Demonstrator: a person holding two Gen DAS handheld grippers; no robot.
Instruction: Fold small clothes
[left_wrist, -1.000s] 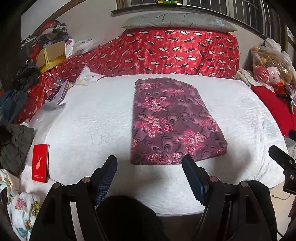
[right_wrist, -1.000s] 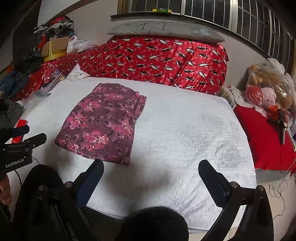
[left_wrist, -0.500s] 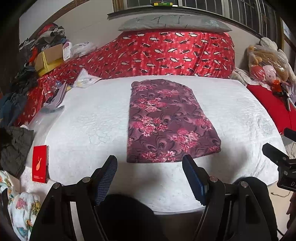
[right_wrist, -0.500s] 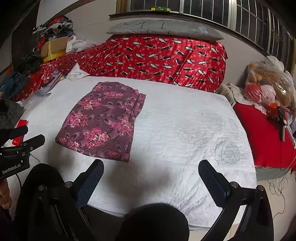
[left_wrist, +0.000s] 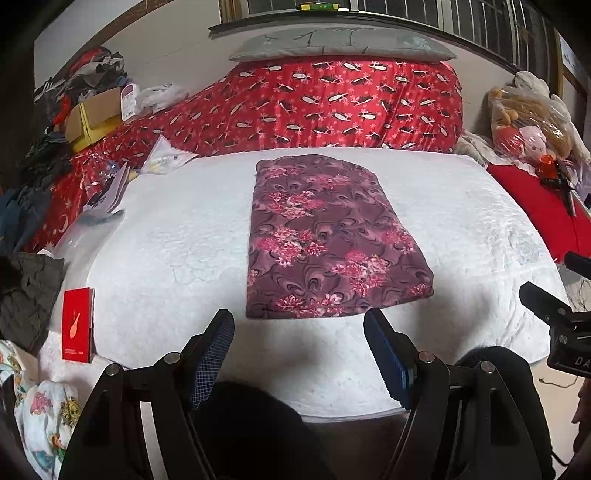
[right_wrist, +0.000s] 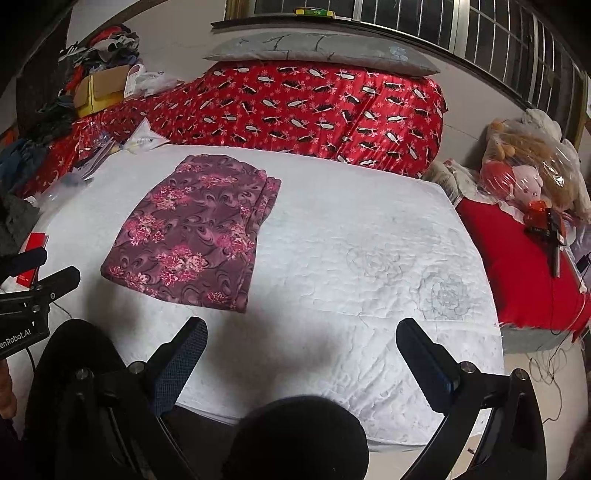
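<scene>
Both grippers, left gripper (left_wrist: 299, 354) and right gripper (right_wrist: 301, 363), hover empty, fingers apart, short of the purple floral folded garment (left_wrist: 325, 240) lying flat on the white quilted bed (left_wrist: 166, 251). Soft, light, probably floppy cloth: pinch its near corners.

White mattress (right_wrist: 369, 240) right of folded garment (right_wrist: 192, 236) bare; red booklet (left_wrist: 77, 325) at left edge.

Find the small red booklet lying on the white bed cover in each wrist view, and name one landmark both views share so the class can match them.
Left wrist view: the red booklet lies at the lower left, on the near left edge of the white bed cover.
Right wrist view: the booklet sits at the far left edge, partly hidden behind the left gripper.
Shared landmark: the folded floral garment.
</scene>
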